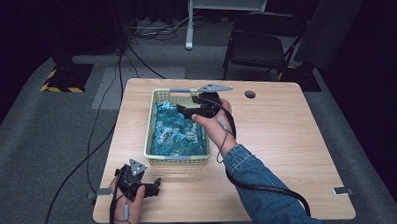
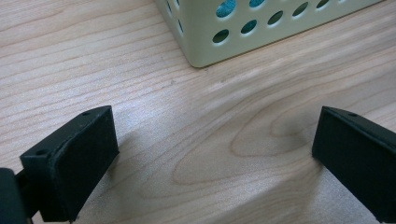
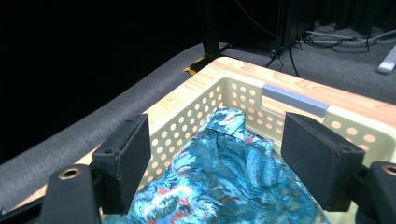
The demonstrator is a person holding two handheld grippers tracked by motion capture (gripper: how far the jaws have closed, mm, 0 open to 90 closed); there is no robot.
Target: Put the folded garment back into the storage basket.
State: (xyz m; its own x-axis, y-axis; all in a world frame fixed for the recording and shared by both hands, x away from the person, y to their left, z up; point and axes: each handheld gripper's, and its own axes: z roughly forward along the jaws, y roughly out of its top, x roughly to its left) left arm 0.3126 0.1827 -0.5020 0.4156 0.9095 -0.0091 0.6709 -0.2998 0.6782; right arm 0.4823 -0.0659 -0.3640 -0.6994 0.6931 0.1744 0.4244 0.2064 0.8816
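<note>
Your right tongs (image 1: 186, 111) hang over the upper half of the basket (image 1: 150, 136) near the middle of the high view, with your hand and denim sleeve (image 1: 262, 190) reaching up from the lower right. The jaws stand apart and grasp nothing. In the right gripper view the tongs (image 3: 215, 158) frame the blue patterned cloth (image 3: 224, 182), which lies crumpled inside the pale, perforated basket (image 3: 196, 112) below them; the pads do not press on it. That view also gives you what the high view cannot: the round holes in the basket wall, a grey handle strip (image 3: 295, 100) on the rim at upper right, and red flecks in the cloth's print.

From above, the cloth (image 1: 174, 130) covers most of the basket floor.

Your left tongs (image 1: 153, 187) sit at the lower left of the high view, low over the worktop (image 1: 277, 134), well apart from the right pair and short of the basket's near edge. The left gripper view shows them (image 2: 215, 154) released, the 2 black jaws spread wide at the lower corners with bare wood grain (image 2: 196, 140) between them. At the top of that frame you see 1 corner of the basket (image 2: 205, 42), with blue showing through its holes.

In the high view a dark chair (image 1: 256, 45) stands beyond the worktop at upper right.
</note>
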